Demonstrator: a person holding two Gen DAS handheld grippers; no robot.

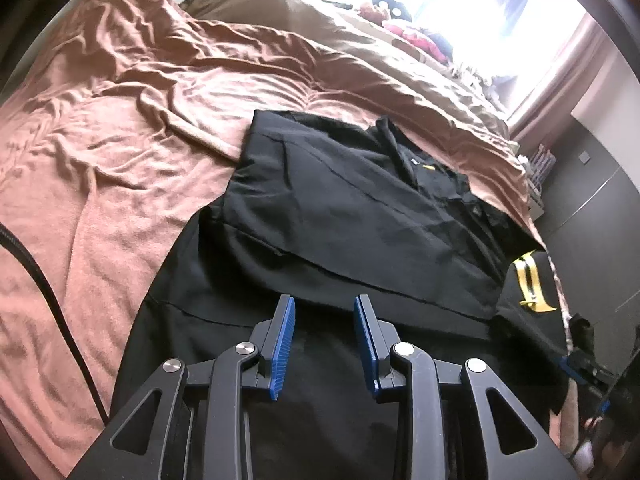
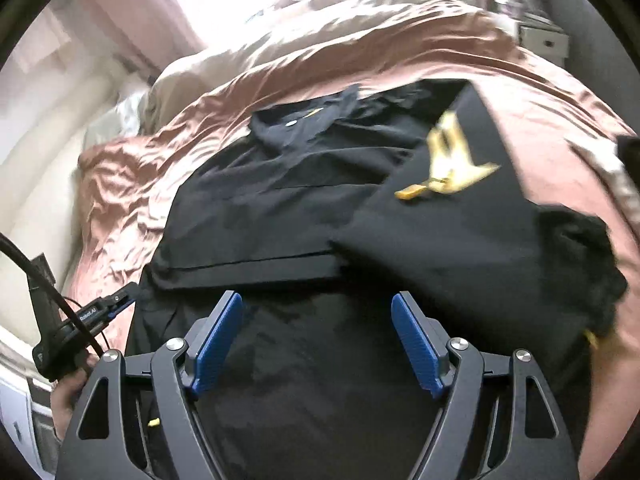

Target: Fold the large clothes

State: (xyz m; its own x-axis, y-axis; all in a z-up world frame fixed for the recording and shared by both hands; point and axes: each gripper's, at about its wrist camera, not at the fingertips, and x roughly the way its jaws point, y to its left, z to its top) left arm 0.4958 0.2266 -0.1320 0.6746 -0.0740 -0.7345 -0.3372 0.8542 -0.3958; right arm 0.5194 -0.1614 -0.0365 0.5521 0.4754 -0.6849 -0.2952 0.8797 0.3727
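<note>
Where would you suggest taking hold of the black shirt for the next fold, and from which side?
Probably the black shirt at its near hem, approached from the near edge of the bed: that hem lies as a straight, flat doubled edge facing both grippers, so open fingers can slide under it.

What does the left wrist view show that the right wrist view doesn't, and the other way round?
Only the left wrist view: the left gripper close up, fingers apart and empty, plus a grey cabinet.

Only the right wrist view: the right gripper with fingers wide and empty, and the yellow print in full.

Both: the black shirt on the bed, with a bright window behind.
</note>
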